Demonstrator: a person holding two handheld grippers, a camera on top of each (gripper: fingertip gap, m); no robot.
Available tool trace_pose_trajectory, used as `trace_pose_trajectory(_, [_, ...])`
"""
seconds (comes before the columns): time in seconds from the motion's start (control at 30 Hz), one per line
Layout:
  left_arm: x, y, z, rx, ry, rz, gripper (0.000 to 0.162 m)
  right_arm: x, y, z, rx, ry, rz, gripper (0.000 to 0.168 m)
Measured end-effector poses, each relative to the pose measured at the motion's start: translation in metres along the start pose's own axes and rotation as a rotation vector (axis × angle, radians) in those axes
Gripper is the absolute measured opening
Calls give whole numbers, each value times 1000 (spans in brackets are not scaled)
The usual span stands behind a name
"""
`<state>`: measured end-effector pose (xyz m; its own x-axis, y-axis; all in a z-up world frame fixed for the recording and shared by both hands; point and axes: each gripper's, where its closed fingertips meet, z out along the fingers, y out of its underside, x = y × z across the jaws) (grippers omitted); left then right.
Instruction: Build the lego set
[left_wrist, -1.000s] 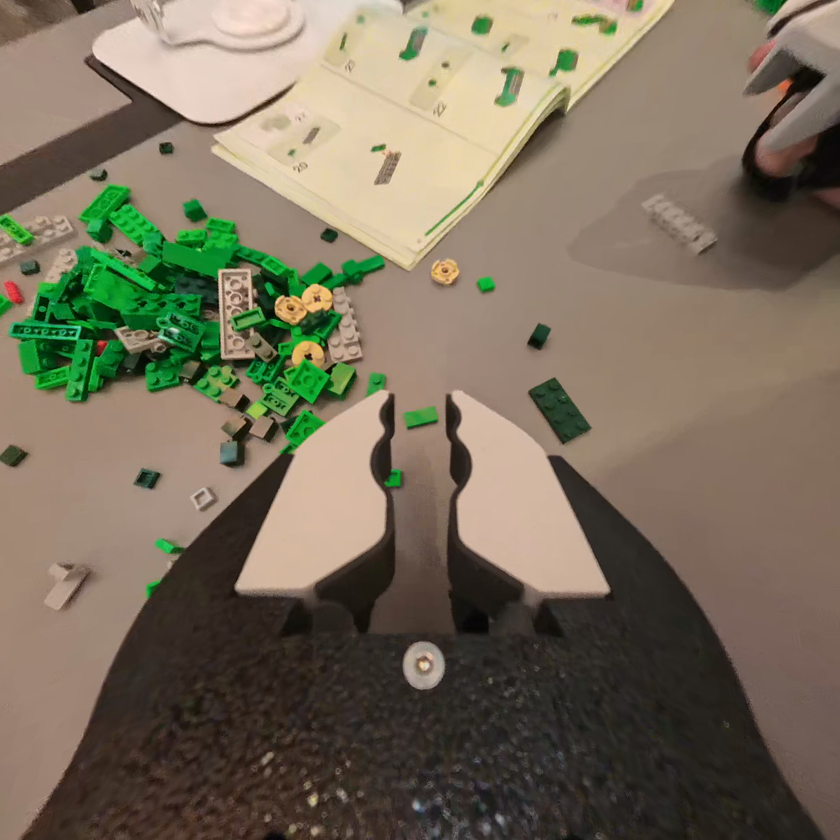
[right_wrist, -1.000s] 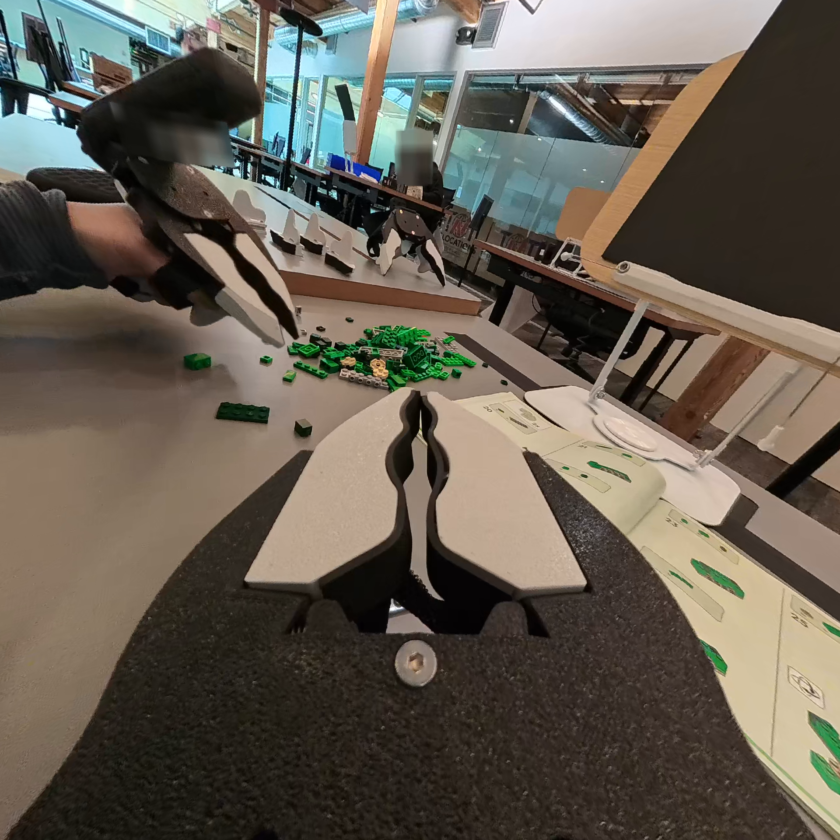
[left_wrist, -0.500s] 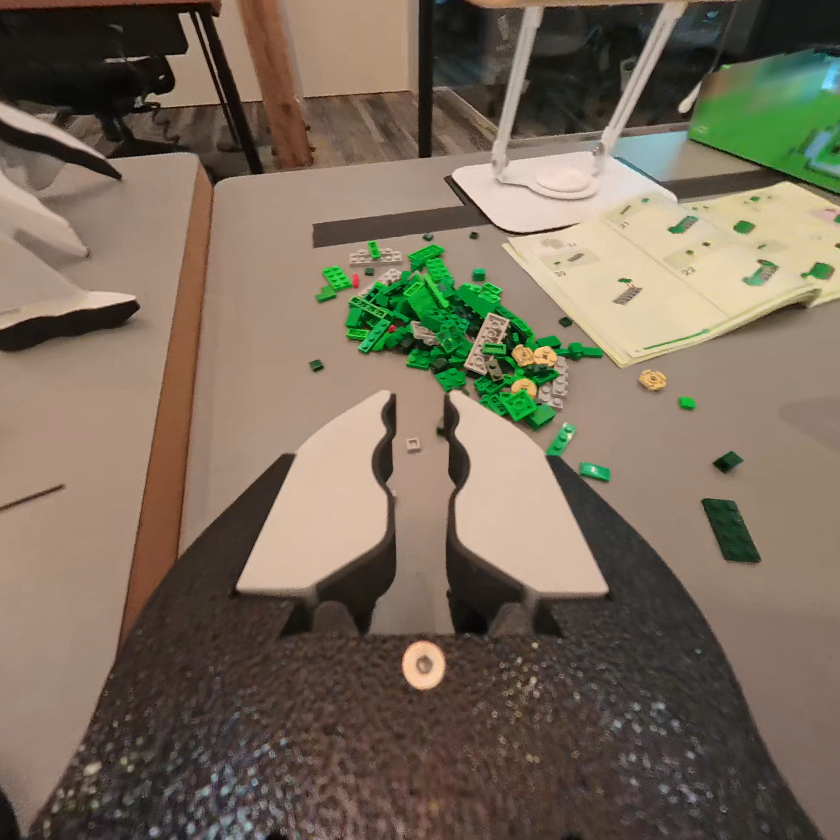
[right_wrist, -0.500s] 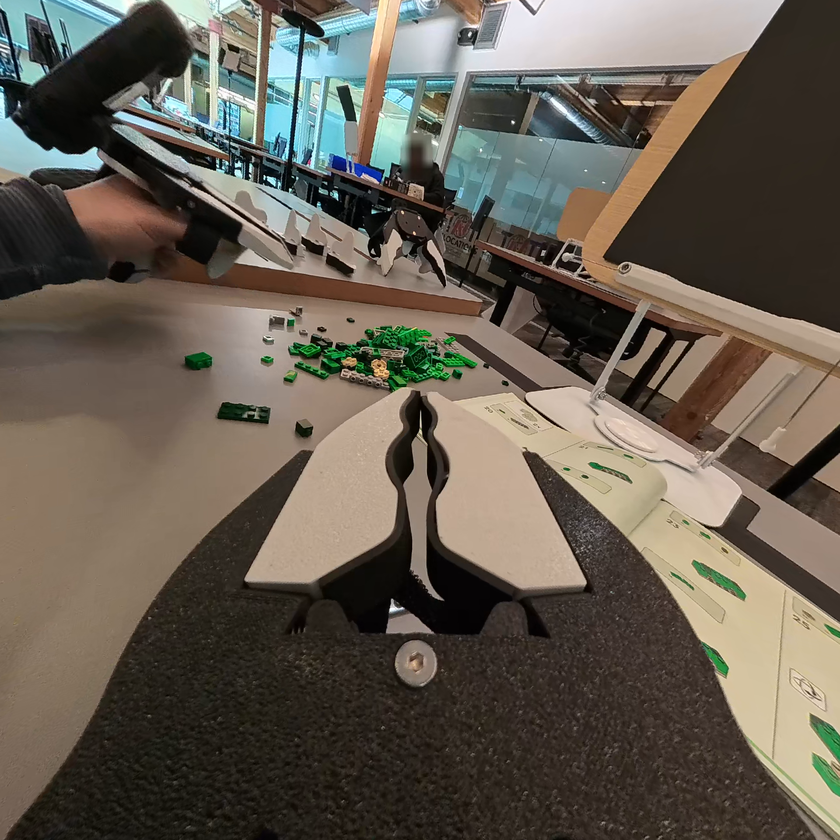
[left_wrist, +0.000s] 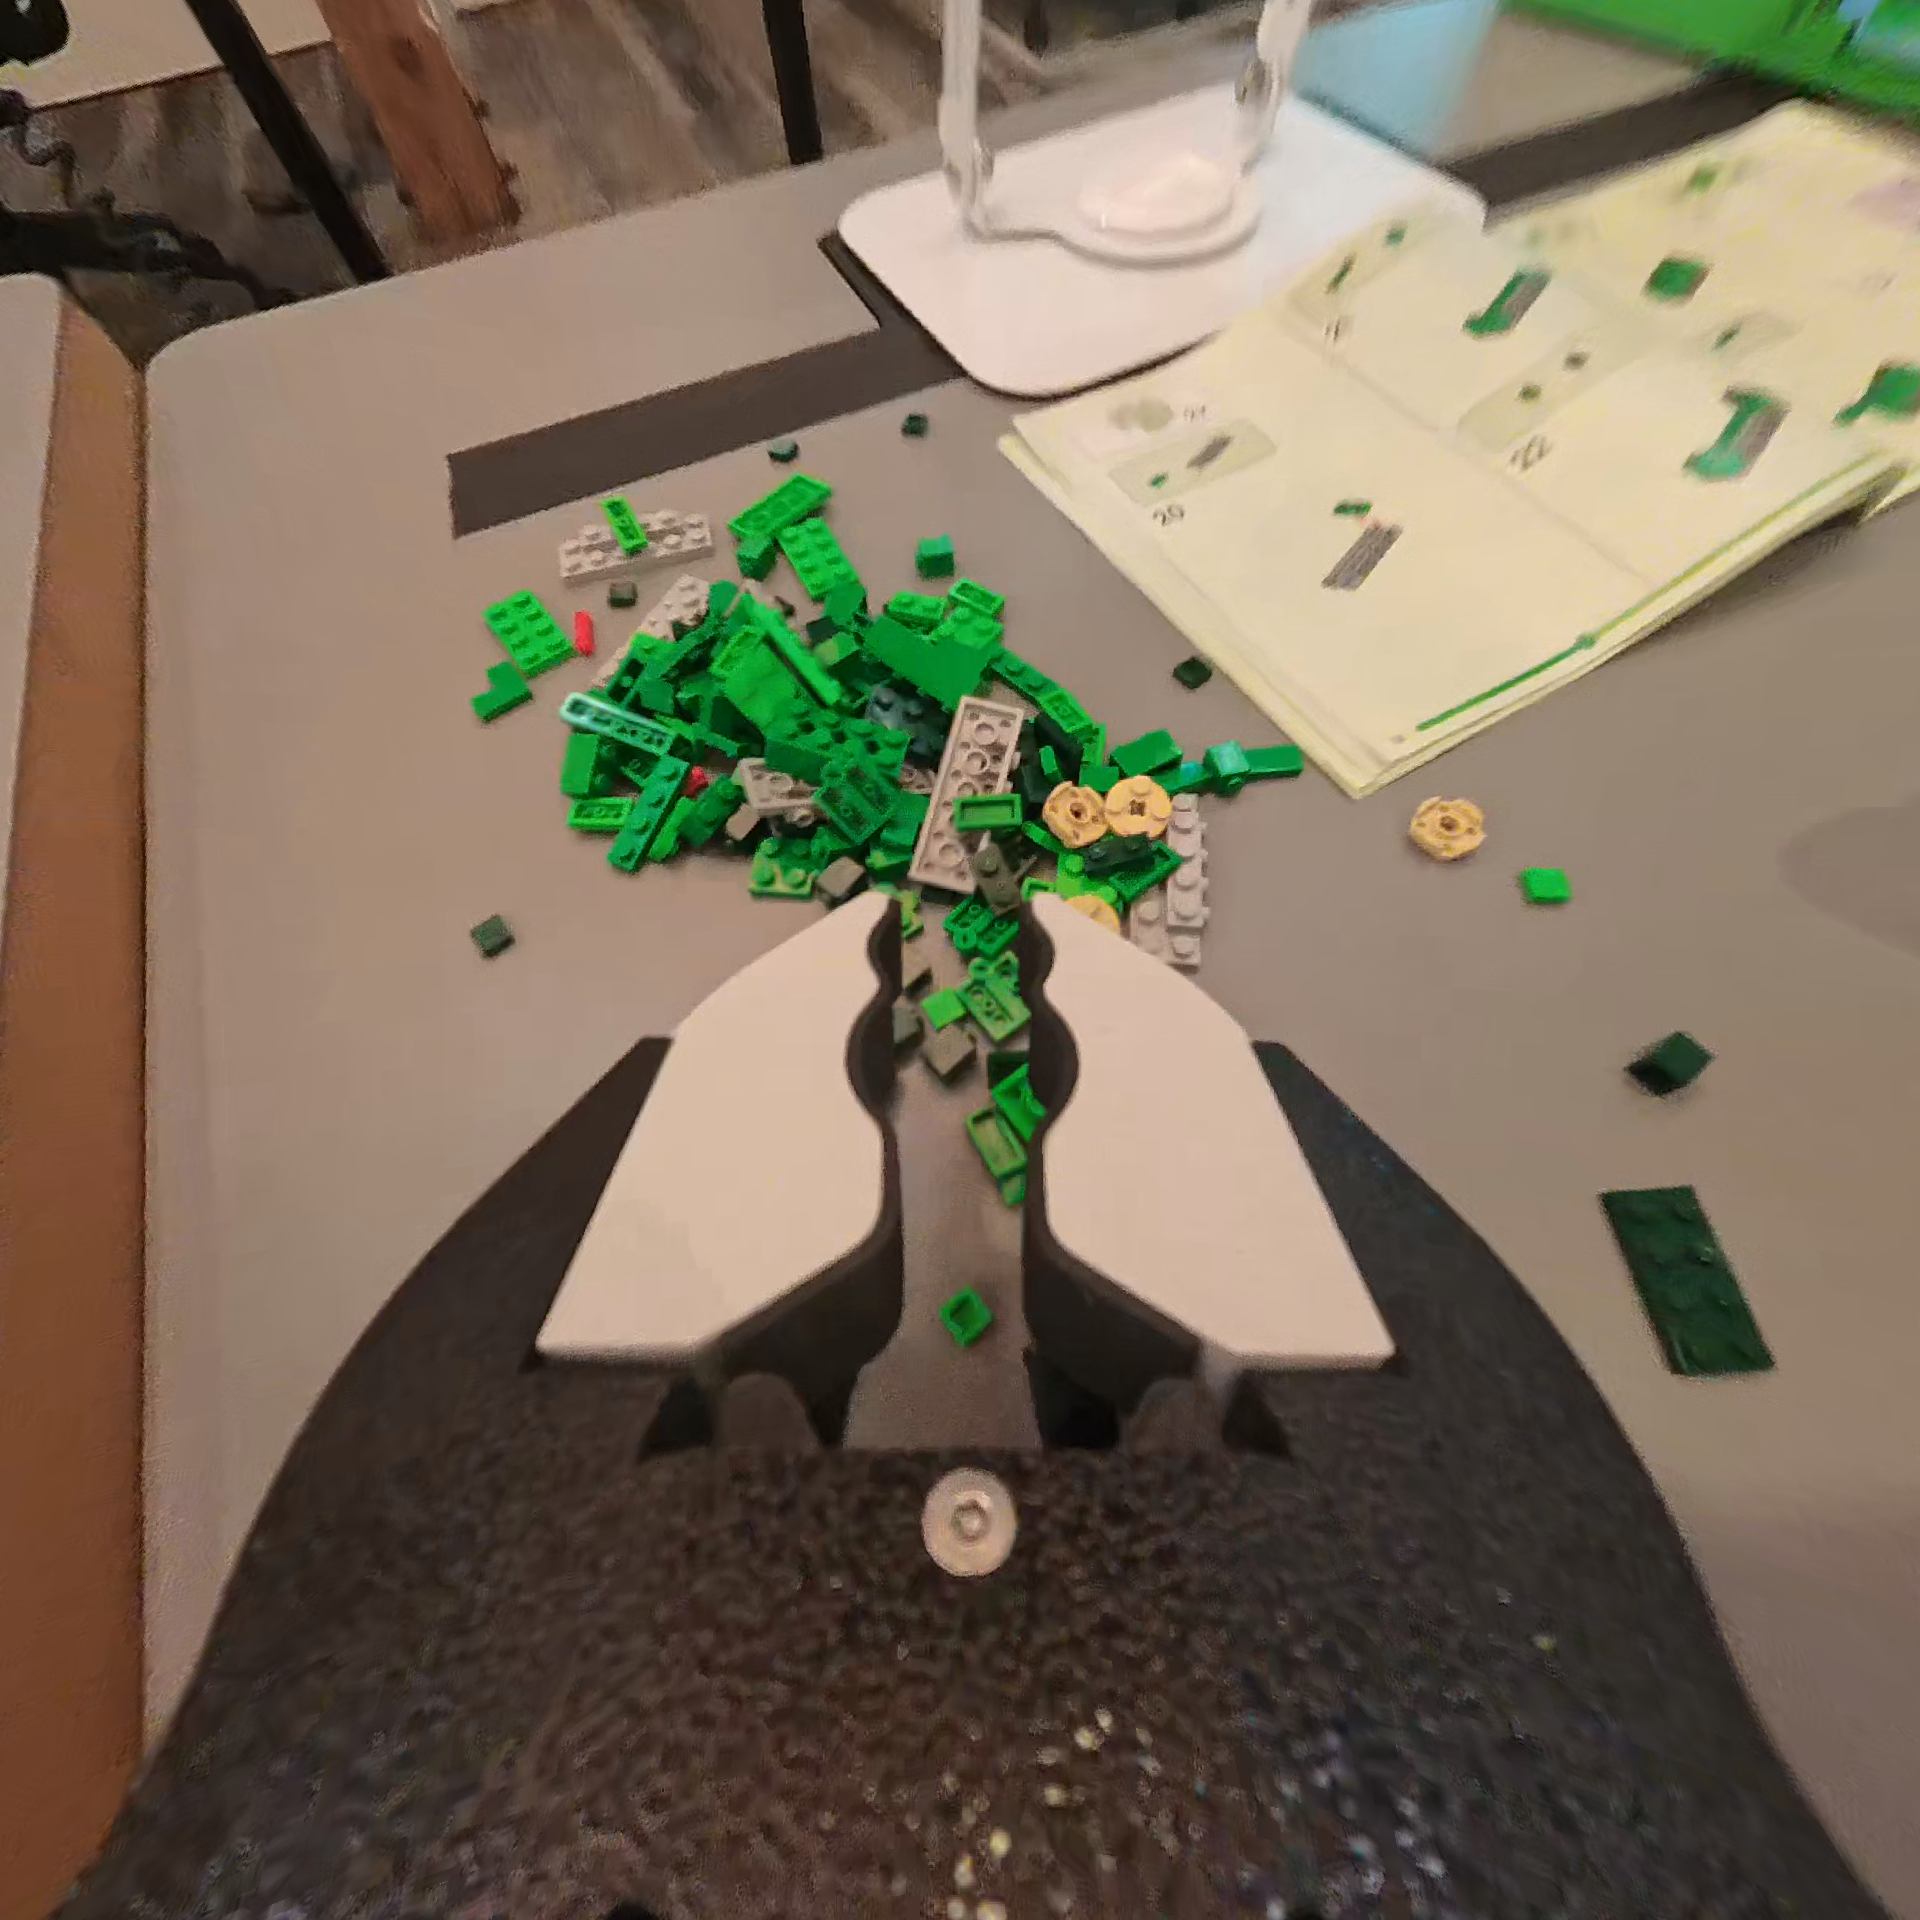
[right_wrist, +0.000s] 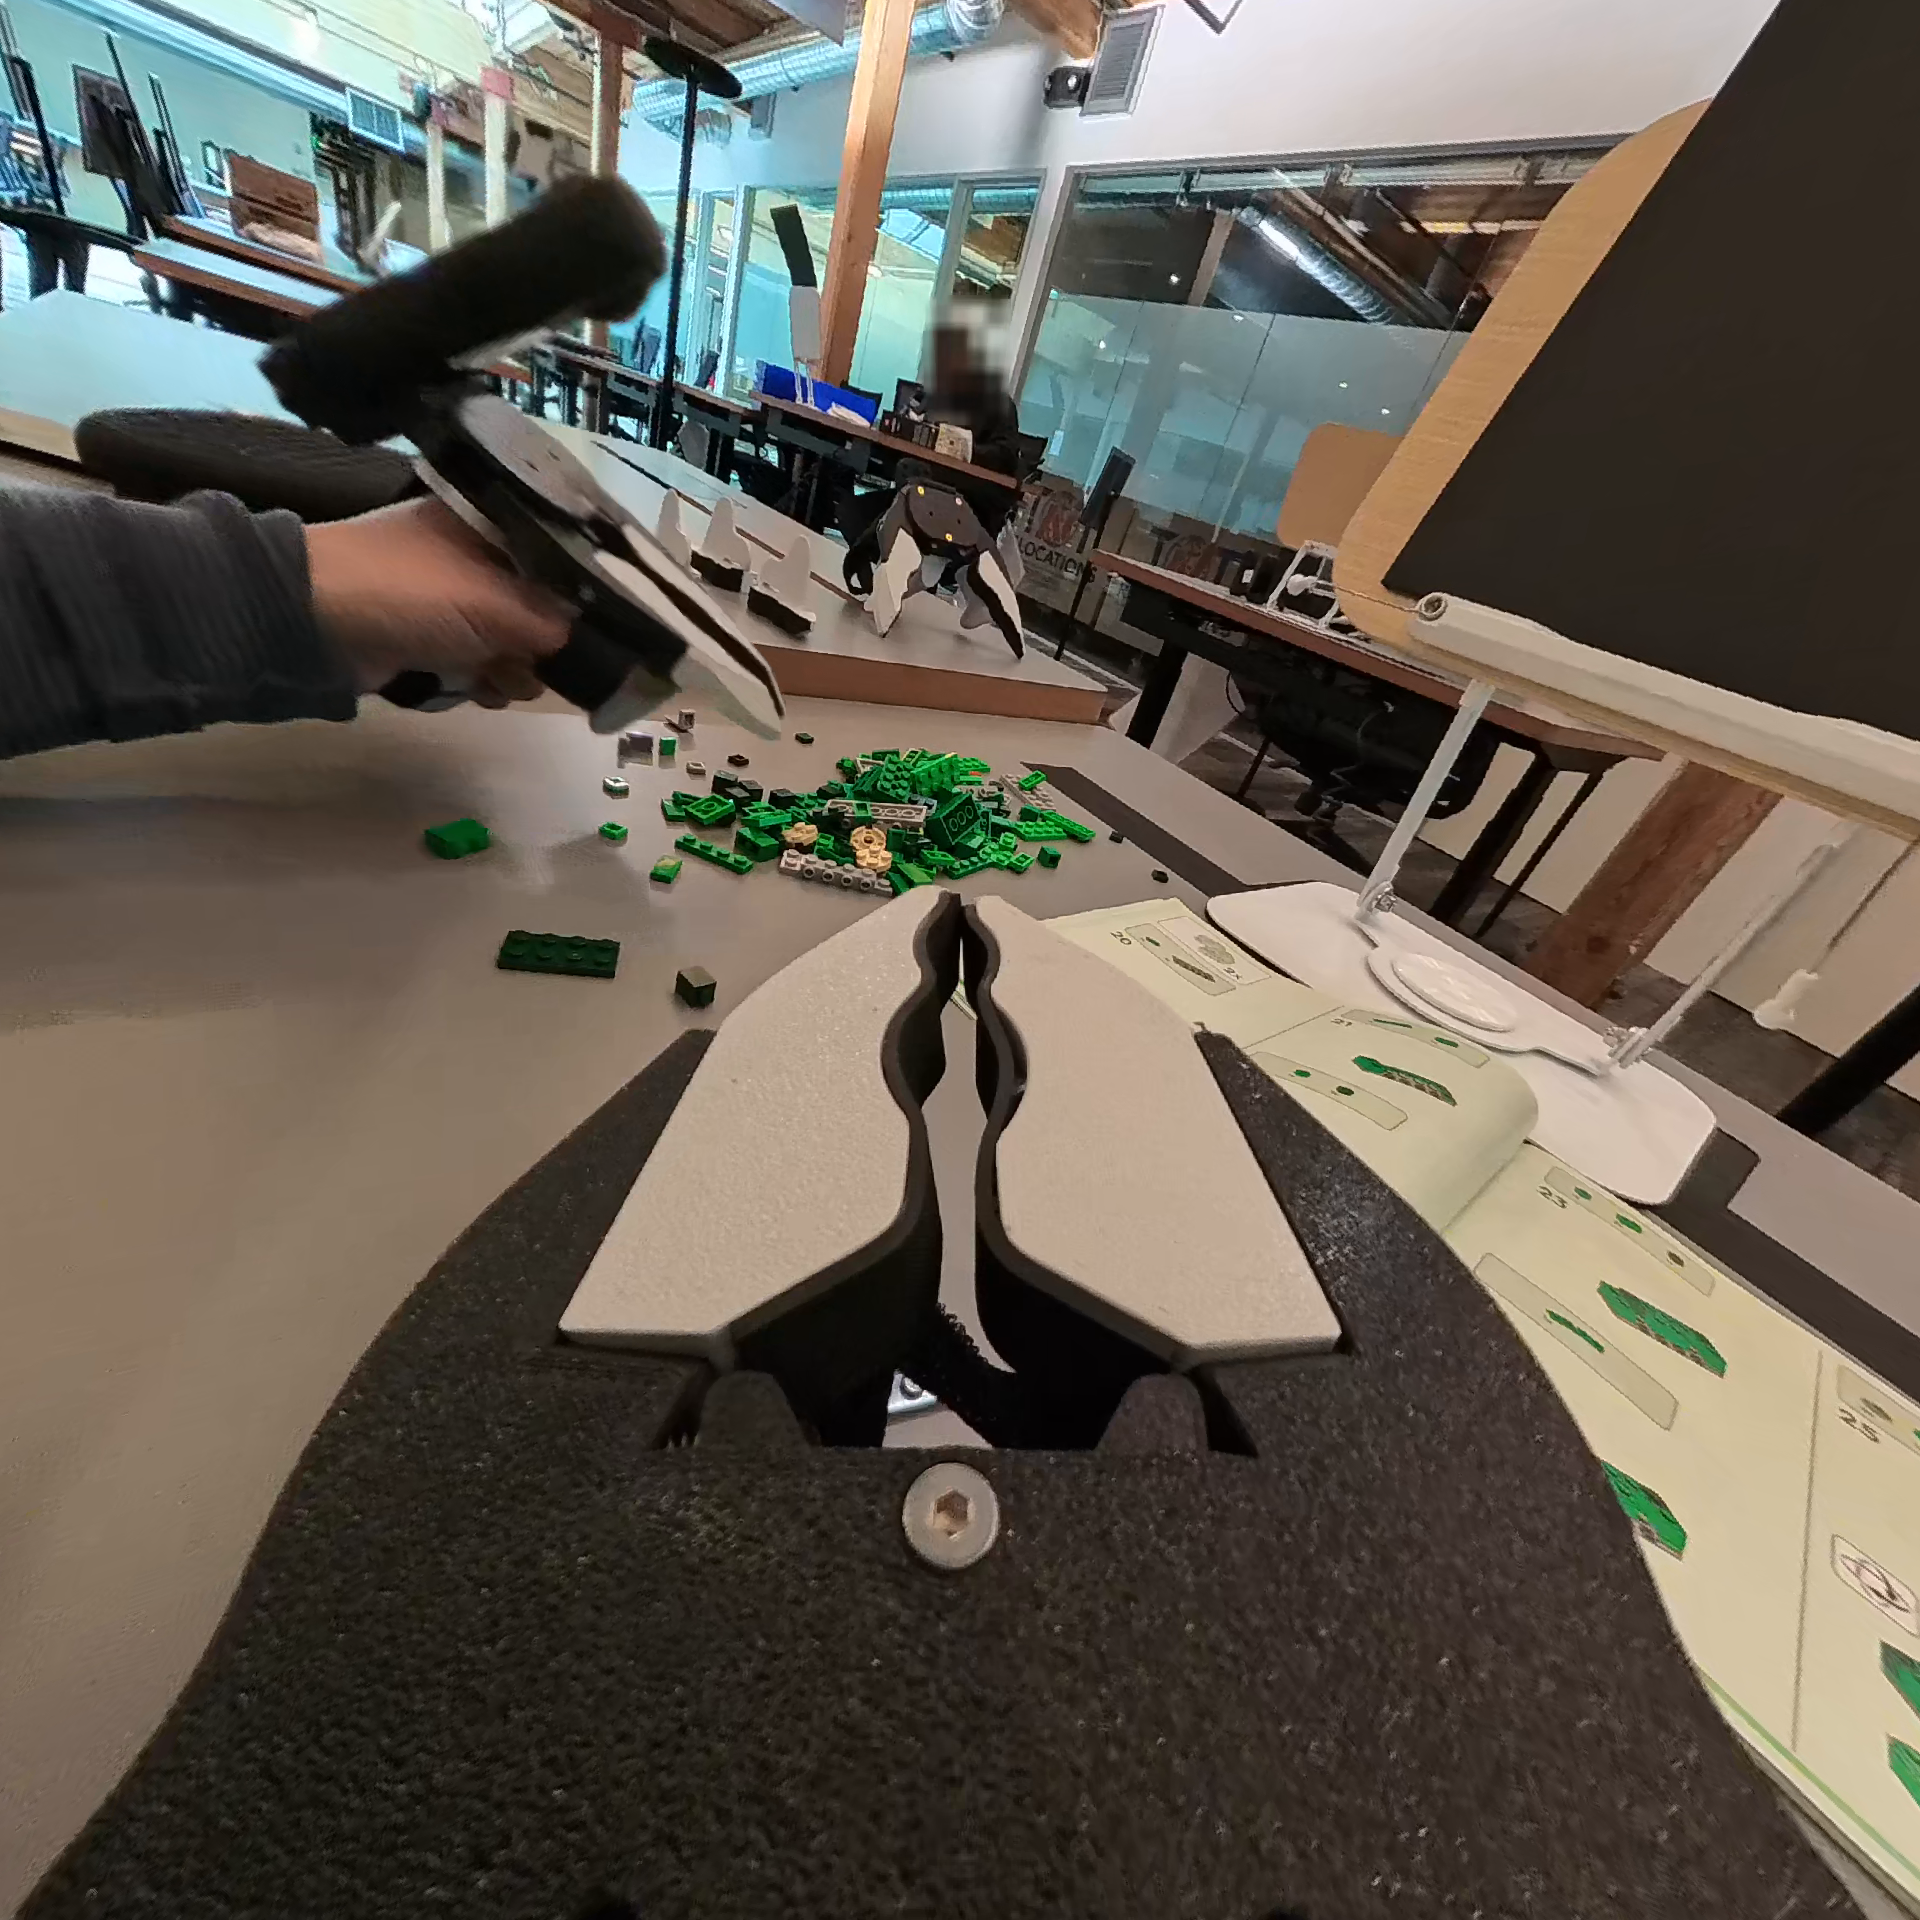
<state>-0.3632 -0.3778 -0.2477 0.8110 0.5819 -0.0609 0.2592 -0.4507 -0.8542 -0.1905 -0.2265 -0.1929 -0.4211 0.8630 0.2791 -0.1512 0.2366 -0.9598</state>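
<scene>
lego pile (left_wrist: 852, 748): mostly green, some grey, tan | loose heap on grey table | unbuilt

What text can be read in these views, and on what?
I won't quote any writing; here is where it stands.
Instruction booklet: step numbers beside the diagrams, legible.
Sign behind the far desks: lettering, partly hidden.
Green box: too blurred to read.
Lego bricks: none visible.

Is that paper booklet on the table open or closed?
Open: the instruction booklet lies spread flat beside the brick pile, printed pages facing up.
</scene>
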Motion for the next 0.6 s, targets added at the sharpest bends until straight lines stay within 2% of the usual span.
trace_pose_trajectory(0.03, [2, 0, 6, -19, 4, 19, 20, 0, 0, 0, 4, 0, 2, 0])
trace_pose_trajectory(0.37, [3, -5, 38, -101, -5, -8, 24, 0, 0, 0, 0, -5, 3, 0])
trace_pose_trajectory(0.6, [7, -3, 38, -108, 0, 30, 24, 0, 0, 1, -1, -8, 5, 0])
